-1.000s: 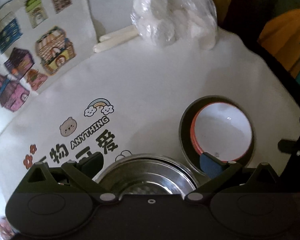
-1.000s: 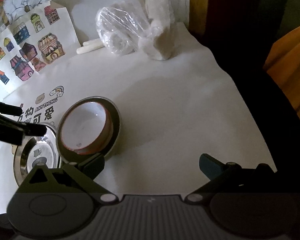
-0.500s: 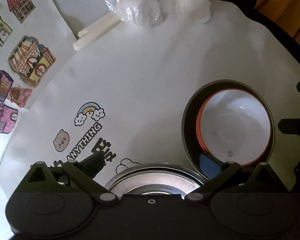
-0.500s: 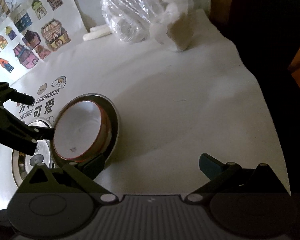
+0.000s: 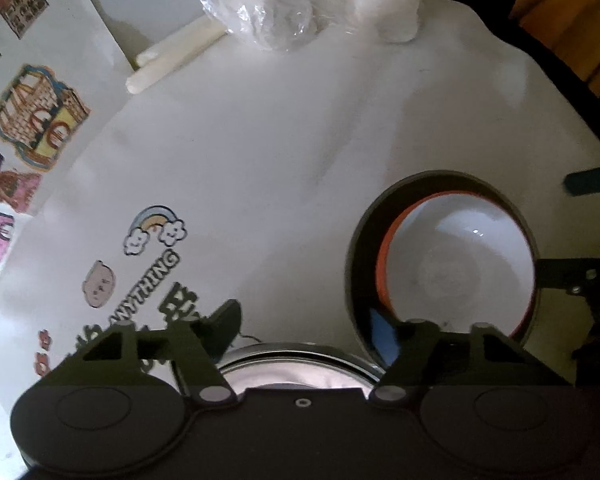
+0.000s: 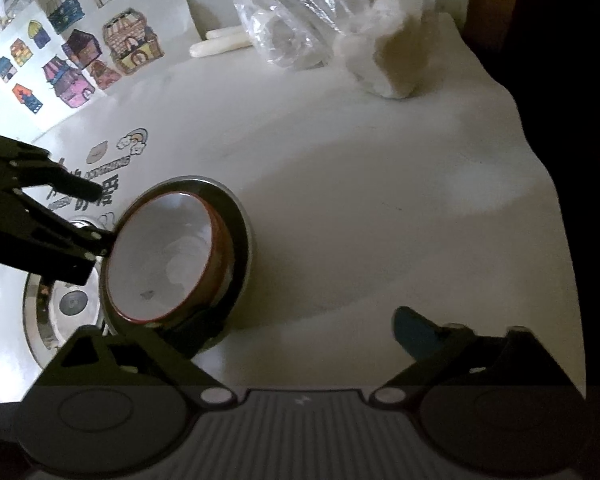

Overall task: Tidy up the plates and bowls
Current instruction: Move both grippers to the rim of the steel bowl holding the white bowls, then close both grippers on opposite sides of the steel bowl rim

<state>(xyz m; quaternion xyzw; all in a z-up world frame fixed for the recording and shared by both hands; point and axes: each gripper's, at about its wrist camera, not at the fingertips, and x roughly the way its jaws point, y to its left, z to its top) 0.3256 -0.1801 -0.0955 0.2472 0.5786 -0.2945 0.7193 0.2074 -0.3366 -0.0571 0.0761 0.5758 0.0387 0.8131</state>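
A white bowl with an orange-red rim (image 5: 460,268) sits inside a dark grey bowl (image 5: 360,248) on the white table; both also show in the right wrist view, the white bowl (image 6: 160,256) nested in the grey bowl (image 6: 240,236). A steel plate (image 5: 296,364) lies just left of them, and it shows in the right wrist view (image 6: 40,312). My left gripper (image 5: 306,328) is open above the plate's far edge, its right finger at the grey bowl's near rim. My right gripper (image 6: 300,328) is open and empty, its left finger beside the grey bowl.
A clear plastic bag of white items (image 5: 300,4) and white sticks (image 5: 176,60) lie at the back. Paper sheets with coloured house drawings (image 5: 40,120) cover the left. Printed text and cartoons (image 5: 152,268) mark the tablecloth. The table edge drops off at the right (image 6: 560,240).
My left gripper moved forward and right, so the plate slid lower in its view and the nested bowls came closer. My right gripper moved nearer the bowls.
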